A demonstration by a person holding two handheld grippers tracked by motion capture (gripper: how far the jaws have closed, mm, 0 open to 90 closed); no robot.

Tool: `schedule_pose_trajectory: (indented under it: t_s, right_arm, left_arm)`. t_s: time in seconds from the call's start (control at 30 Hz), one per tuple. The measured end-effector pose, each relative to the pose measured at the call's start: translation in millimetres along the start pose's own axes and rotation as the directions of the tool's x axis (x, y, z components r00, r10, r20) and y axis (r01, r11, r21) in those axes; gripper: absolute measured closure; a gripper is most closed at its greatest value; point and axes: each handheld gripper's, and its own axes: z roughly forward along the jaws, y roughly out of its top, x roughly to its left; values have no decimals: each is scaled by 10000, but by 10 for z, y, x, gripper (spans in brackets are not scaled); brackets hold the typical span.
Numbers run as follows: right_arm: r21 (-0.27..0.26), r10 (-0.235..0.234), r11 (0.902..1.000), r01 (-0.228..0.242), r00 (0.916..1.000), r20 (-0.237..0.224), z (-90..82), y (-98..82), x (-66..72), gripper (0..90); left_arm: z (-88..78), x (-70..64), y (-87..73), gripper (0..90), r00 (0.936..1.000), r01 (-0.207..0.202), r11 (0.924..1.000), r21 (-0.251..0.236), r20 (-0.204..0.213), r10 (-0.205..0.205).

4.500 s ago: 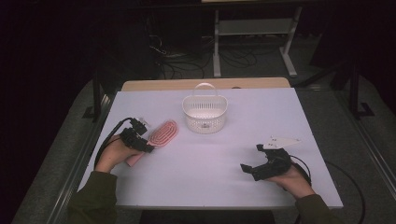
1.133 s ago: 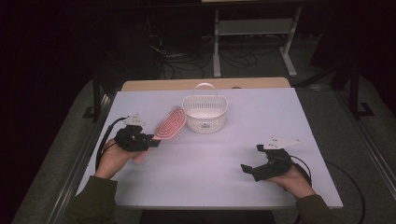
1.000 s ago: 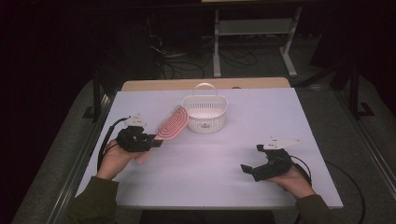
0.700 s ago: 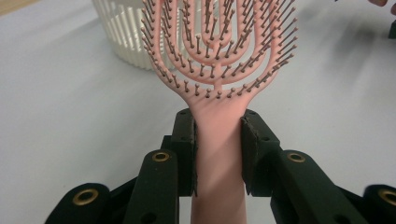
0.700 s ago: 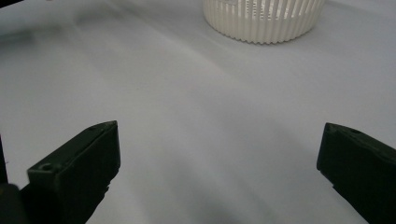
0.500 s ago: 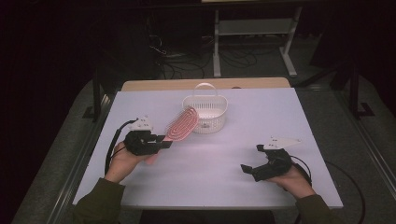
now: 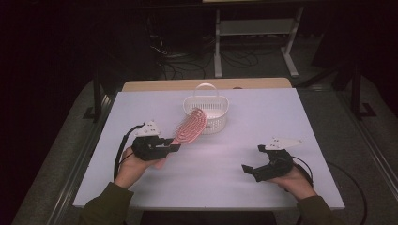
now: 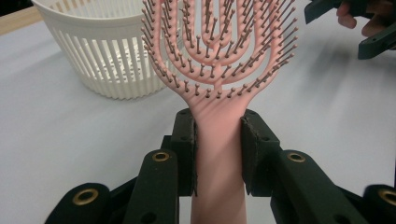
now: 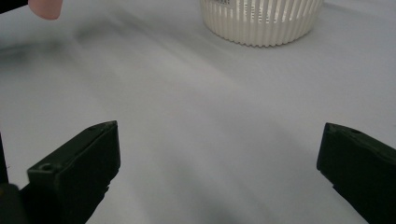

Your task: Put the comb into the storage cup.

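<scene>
The left gripper (image 8: pixel 218 140) has its black fingers (image 8: pixel 184 140) clamped on both sides of the smooth handle of a pink plastic hairbrush (image 8: pixel 219 60), just below the point where the handle widens into the head. The head is an open oval of curved, nested ribs studded with thin bristles that end in small dark tips. In the high view the brush (image 7: pixel 190 127) slants up from the left gripper (image 7: pixel 171 147) toward the far right, its head tip overlapping the near left rim of a cream basket (image 7: pixel 213 115). The basket is a rounded plastic tub with narrow vertical slats and an arched handle, standing at the far middle of the counter (image 7: pixel 281 112), whose top is a pale, matte, flat sheet. The person's left hand (image 7: pixel 133 164) holds its gripper raised above the near left of the counter, the olive sleeve behind it. The right hand (image 7: pixel 293 180) rests low at the near right, its gripper (image 7: pixel 251 164) pointing left; the right gripper view shows its blocky fingers (image 9: pixel 74 177) spread wide with bare counter between them.
</scene>
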Motion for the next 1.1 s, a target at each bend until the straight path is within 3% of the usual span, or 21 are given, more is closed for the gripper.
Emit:
schedule_pose_trajectory:
  t_s: [0.5, 1.1]
  right_arm:
    - [-47, 37, 10000, -39, 9995, -304, 41, 67, 55, 0]
    - [-245, -224, 9995, 203, 9960, -862, 109, 360, 129, 0]
  left_arm:
    - [122, -152, -6, 705, 9996, -205, 9986, -480, 182, 214]
    - [186, -214, -46, 705, 9998, -201, 9964, -821, 74, 207]
